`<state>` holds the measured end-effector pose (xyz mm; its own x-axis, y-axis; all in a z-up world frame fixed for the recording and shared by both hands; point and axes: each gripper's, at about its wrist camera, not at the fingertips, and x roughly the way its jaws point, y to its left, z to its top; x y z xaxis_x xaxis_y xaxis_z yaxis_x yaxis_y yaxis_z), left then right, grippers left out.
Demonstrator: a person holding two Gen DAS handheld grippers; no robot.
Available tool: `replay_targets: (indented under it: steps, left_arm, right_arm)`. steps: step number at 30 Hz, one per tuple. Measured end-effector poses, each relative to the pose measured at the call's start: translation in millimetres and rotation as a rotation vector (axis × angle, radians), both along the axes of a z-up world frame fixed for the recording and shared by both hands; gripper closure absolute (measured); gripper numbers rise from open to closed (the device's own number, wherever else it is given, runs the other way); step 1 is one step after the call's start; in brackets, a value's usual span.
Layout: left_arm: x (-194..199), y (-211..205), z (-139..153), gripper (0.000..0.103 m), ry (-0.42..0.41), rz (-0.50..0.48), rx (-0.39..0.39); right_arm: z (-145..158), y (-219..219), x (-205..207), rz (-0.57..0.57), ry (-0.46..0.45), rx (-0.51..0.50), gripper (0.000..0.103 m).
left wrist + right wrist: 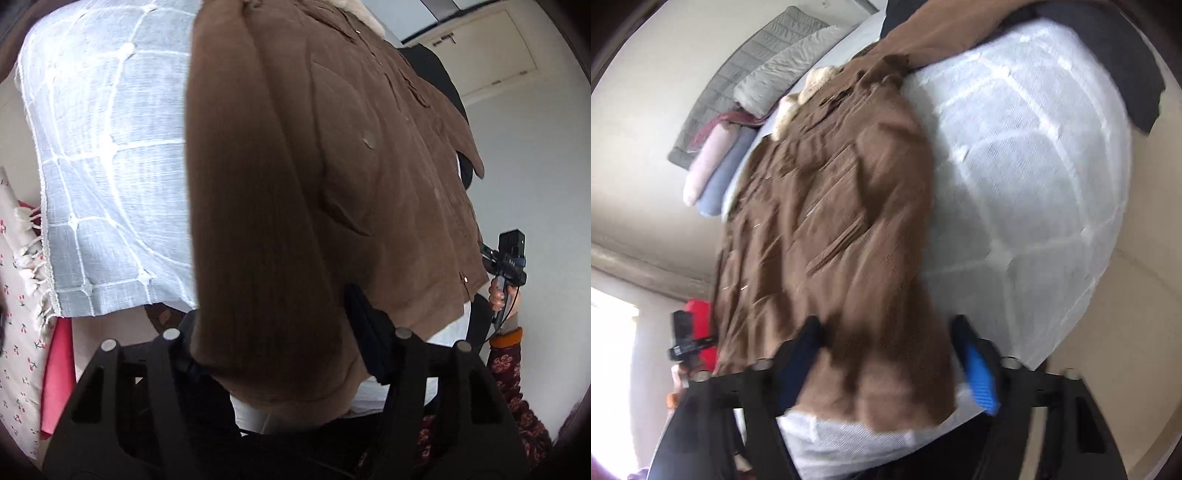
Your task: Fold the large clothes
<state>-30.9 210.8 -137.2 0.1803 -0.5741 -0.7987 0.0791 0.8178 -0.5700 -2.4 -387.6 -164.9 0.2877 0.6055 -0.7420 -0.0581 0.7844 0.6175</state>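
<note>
Jacket: a brown jacket [295, 177] with a pale fleecy collar [798, 99] is lying spread on a light checked cloth [103, 184] that is covering the bed [857, 40]; its hem is reaching the cloth's near edge.
Left gripper: the left gripper [284, 354] is sitting low at the jacket's near hem, its fingers [364, 332] standing either side of a brown sleeve or side fold; the jaws are partly apart, and whether the pads are pressing the fabric I cannot tell.
Right gripper: the right gripper [886, 365] is straddling the hem at the jacket's other side, blue-padded fingers [979, 380] flanking a bunch of brown fabric; the view is motion-blurred, so whether it is clamping cannot be told.
Person: a hand [496, 293] is holding the right gripper's handle, with a patterned sleeve [513, 373] below it.
Far edge of the bed: a grey quilt [746, 70] and rolled pink and blue fabrics [713, 170] are lying there.
Left edge of the cloth: a cherry-print fabric [18, 332] and a red piece [59, 369] are lying just beside it.
</note>
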Motion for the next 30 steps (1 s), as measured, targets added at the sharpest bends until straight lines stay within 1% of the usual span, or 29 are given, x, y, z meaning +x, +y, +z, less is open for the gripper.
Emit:
replay_targets:
  steps: [1, 2, 3, 4, 6, 7, 8, 9, 11, 12, 13, 14, 15, 16, 17, 18, 19, 21, 22, 23, 24, 25, 26, 28, 29, 30]
  left_arm:
    - [-5, -8, 7, 0.061, -0.004, -0.030, 0.007]
    - [-9, -12, 17, 0.068, -0.006, -0.040, 0.004]
    - [-13, -14, 30, 0.078, -0.024, -0.033, -0.004]
    - [-16, -12, 46, 0.081, -0.057, -0.020, -0.027]
    - [-21, -1, 80, 0.082, -0.139, 0.030, -0.118]
    - [-23, 3, 92, 0.082, -0.166, 0.044, -0.145]
    - [-25, 5, 98, 0.082, -0.176, 0.045, -0.133]
    - [-25, 5, 97, 0.082, -0.169, 0.038, -0.084]
    - [-28, -2, 75, 0.081, -0.095, 0.018, 0.057]
    - [-30, -5, 56, 0.079, -0.045, 0.002, 0.135]
    - [-32, -9, 40, 0.076, -0.006, -0.011, 0.191]
    - [-34, -10, 29, 0.074, 0.018, -0.017, 0.212]
    - [-36, -10, 25, 0.069, 0.026, -0.020, 0.218]
    - [-39, -9, 27, 0.064, 0.016, -0.020, 0.221]
    - [-42, -9, 32, 0.061, -0.004, -0.018, 0.224]
    - [-46, -6, 40, 0.055, -0.030, -0.020, 0.223]
    - [-48, -4, 48, 0.046, -0.051, -0.021, 0.234]
    - [-47, 6, 66, 0.036, -0.097, 0.002, 0.285]
    - [-43, 10, 76, 0.034, -0.126, 0.023, 0.316]
    - [-39, 13, 85, 0.033, -0.153, 0.041, 0.342]
    - [-31, 13, 94, 0.032, -0.183, 0.055, 0.356]
    - [-23, 11, 104, 0.029, -0.214, 0.065, 0.360]
    - [-11, 8, 111, 0.028, -0.248, 0.072, 0.361]
    - [11, -6, 126, 0.026, -0.317, 0.078, 0.365]
    - [24, -10, 128, 0.026, -0.344, 0.080, 0.364]
    - [36, -20, 133, 0.025, -0.369, 0.082, 0.362]
  right_arm:
    - [2, 4, -7, 0.030, 0.001, 0.048, 0.072]
    - [7, 6, -13, 0.044, -0.009, 0.080, 0.078]
    - [15, 9, -18, 0.053, -0.026, 0.084, 0.085]
    - [23, 10, -21, 0.059, -0.044, 0.077, 0.087]
    - [60, 11, -30, 0.068, -0.146, 0.102, 0.090]
    - [73, 8, -34, 0.064, -0.176, 0.106, 0.090]
    - [81, 8, -36, 0.064, -0.191, 0.097, 0.090]
    - [86, 9, -39, 0.073, -0.199, 0.071, 0.090]
    - [74, 13, -41, 0.092, -0.135, -0.021, 0.090]
    - [57, 15, -40, 0.100, -0.071, -0.084, 0.090]
    - [38, 14, -39, 0.103, -0.008, -0.158, 0.090]
    - [21, 15, -39, 0.105, 0.045, -0.204, 0.089]
    - [8, 14, -39, 0.109, 0.086, -0.217, 0.089]
    - [-1, 12, -40, 0.116, 0.128, -0.238, 0.089]
    - [-4, 9, -44, 0.118, 0.155, -0.289, 0.089]
    - [-3, 7, -47, 0.115, 0.168, -0.347, 0.087]
    - [2, 3, -50, 0.108, 0.167, -0.398, 0.086]
    - [24, -6, -51, 0.080, 0.117, -0.435, 0.084]
    - [38, -11, -53, 0.057, 0.080, -0.443, 0.082]
    - [56, -15, -50, 0.023, 0.024, -0.447, 0.074]
    - [69, -17, -46, -0.004, -0.021, -0.447, 0.058]
    - [87, -17, -37, -0.044, -0.093, -0.451, 0.050]
    - [98, -14, -29, -0.070, -0.154, -0.458, 0.041]
    - [112, -2, -4, -0.096, -0.243, -0.473, 0.039]
    - [114, 2, 8, -0.098, -0.262, -0.475, 0.039]
    - [116, 15, 28, -0.096, -0.287, -0.470, 0.039]
